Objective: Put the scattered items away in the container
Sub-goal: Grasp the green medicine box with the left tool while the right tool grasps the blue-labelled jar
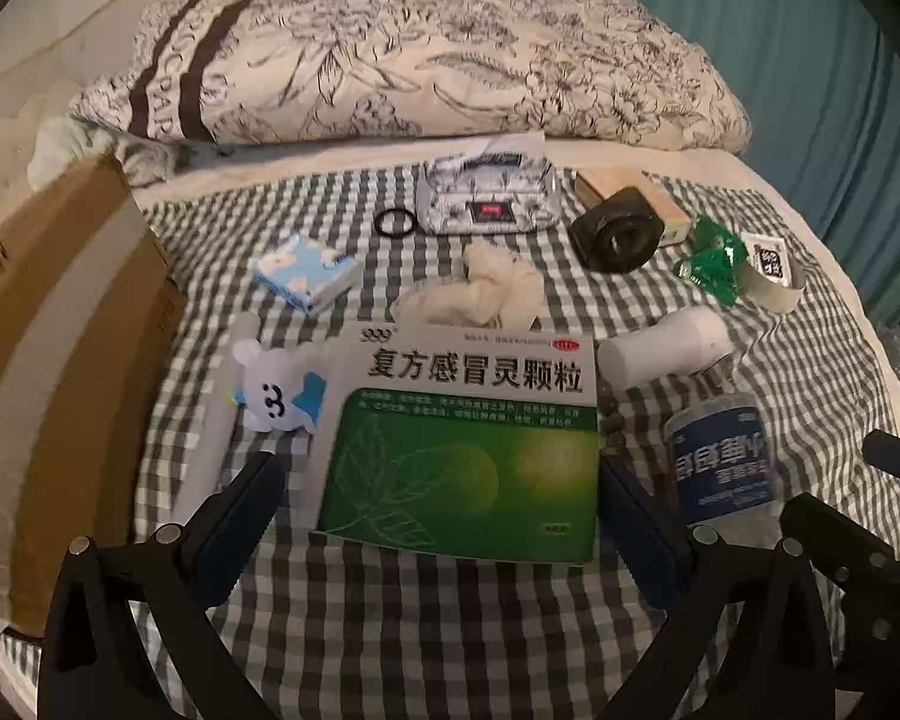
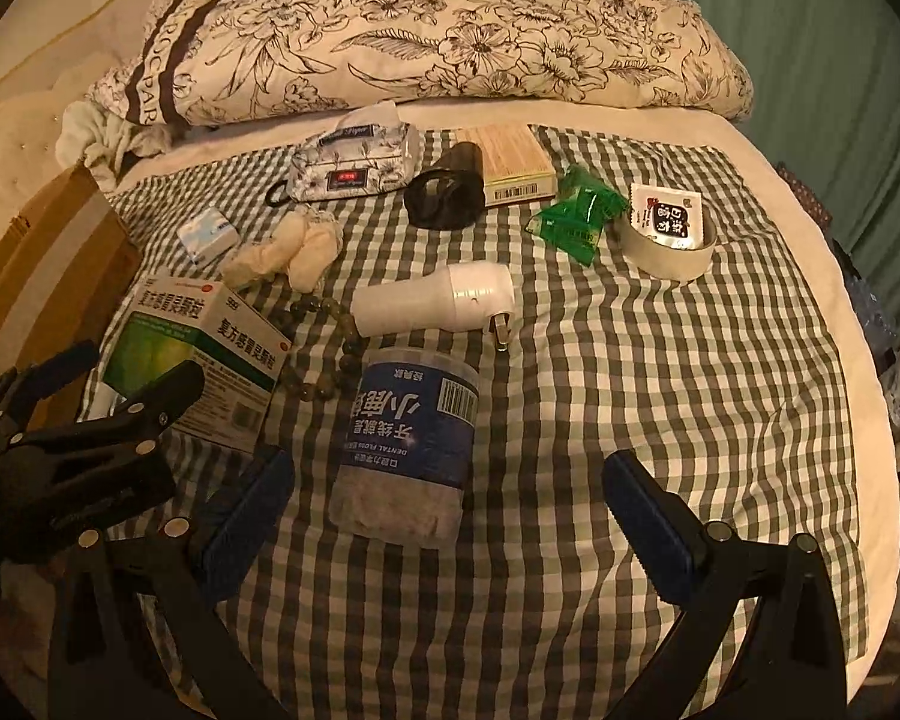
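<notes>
We have the left hand-held gripper (image 1: 438,498) spread wide around the medicine box (image 1: 459,444), not yet gripping. Next it should squeeze, then lift toward the cardboard box (image 1: 60,324); the right hand-held gripper (image 2: 450,498) hangs open over the floss jar (image 2: 408,444)

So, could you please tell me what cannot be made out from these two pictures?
- Cardboard box: its inside is hidden by its own flap and cut by the left edge in both views.
- Bead bracelet: in the left wrist view, mostly behind the medicine box.
- Floss-pick jar: contents blurred.

The checked cloth (image 2: 570,420) is soft woven fabric. The medicine box (image 1: 462,438) is glossy card. The floss jar (image 2: 408,444) is clear plastic under a shiny label.
</notes>
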`<state>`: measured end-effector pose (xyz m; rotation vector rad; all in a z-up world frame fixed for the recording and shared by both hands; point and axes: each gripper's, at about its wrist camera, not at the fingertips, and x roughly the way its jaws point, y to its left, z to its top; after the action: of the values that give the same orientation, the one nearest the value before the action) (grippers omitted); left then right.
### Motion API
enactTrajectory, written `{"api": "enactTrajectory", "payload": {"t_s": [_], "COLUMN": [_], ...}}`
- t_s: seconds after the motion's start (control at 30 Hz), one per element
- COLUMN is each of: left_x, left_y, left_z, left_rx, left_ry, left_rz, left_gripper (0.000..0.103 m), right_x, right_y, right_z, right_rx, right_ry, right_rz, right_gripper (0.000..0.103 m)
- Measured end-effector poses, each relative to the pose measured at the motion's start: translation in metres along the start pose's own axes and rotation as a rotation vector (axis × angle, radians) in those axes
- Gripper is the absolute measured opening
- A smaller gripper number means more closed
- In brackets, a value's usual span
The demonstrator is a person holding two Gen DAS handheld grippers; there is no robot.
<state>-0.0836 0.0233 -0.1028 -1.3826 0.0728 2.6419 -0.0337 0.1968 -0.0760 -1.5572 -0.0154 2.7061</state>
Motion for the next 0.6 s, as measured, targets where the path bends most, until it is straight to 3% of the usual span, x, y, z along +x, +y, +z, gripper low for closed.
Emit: {"api": "enactTrajectory", "payload": {"t_s": [0.23,0.47,0.6], "left_x": [0.027,0.031,0.031], "left_y": [0.005,0.009,0.007], "left_z": [-0.001,-0.005,-0.003], "left_rx": [-0.022,-0.027,-0.015], "left_ry": [0.046,0.033,0.032], "left_rz": [-0.037,-0.041,-0.056], "left_gripper": [0.103,0.103,0.095], "right_x": [0.013,0.031,0.045], "right_y": [0.005,0.006,0.007], "right_z": [0.0,-0.001,0.0], "right_rx": [-0.014,0.007,0.016], "right_ry": [0.026,0.062,0.079], "right_rz": [-0.009,-0.022,-0.04], "right_gripper": [0.102,0.102,0.102]}}
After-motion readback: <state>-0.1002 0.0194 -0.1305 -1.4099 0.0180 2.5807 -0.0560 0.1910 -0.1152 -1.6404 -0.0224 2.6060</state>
